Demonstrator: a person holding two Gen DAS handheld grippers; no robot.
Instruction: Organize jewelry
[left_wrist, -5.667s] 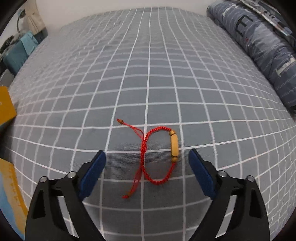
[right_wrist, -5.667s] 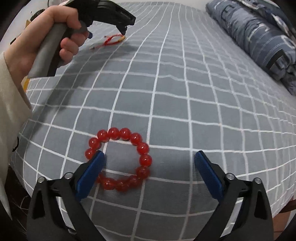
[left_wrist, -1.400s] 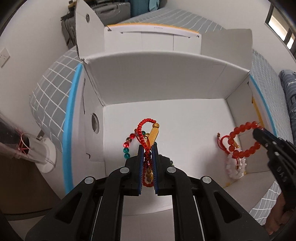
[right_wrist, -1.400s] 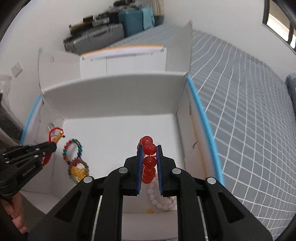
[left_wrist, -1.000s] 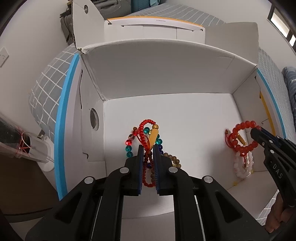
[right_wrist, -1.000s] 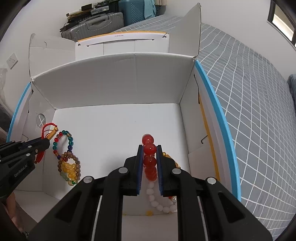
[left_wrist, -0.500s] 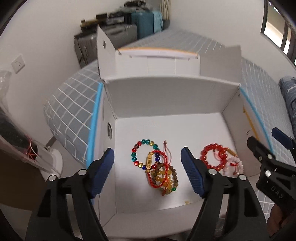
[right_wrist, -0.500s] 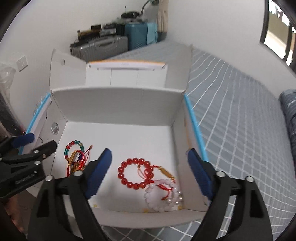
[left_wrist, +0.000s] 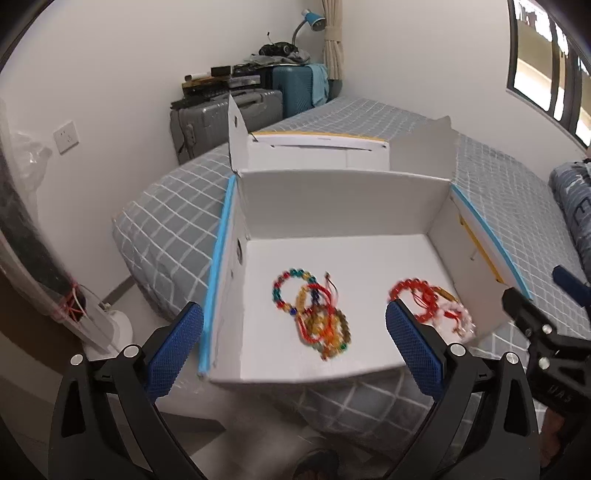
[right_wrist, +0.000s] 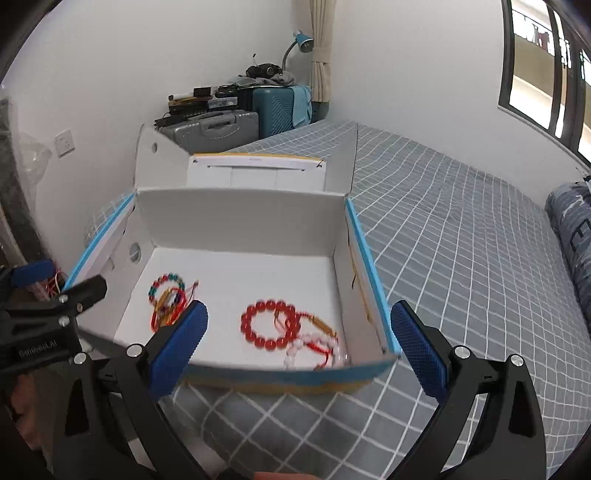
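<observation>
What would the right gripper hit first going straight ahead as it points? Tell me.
Probably the red bead bracelet on the box floor, since the open right gripper aims there; depth is uncertain, so the near wall might come first.

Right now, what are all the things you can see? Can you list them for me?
box: one, white with blue edges, open on the bed
red bead bracelet: one, red, right side of box floor
white bead bracelet: one, white, beside the red one
tangled bracelets: a few, mixed colours, left side of box floor
bed cover: one, grey with white grid
suitcases: two, grey and teal, by the wall
lamp: one, blue, above the suitcases
left gripper: black with blue pads, opening, empty
right gripper: the same, opening, empty
</observation>
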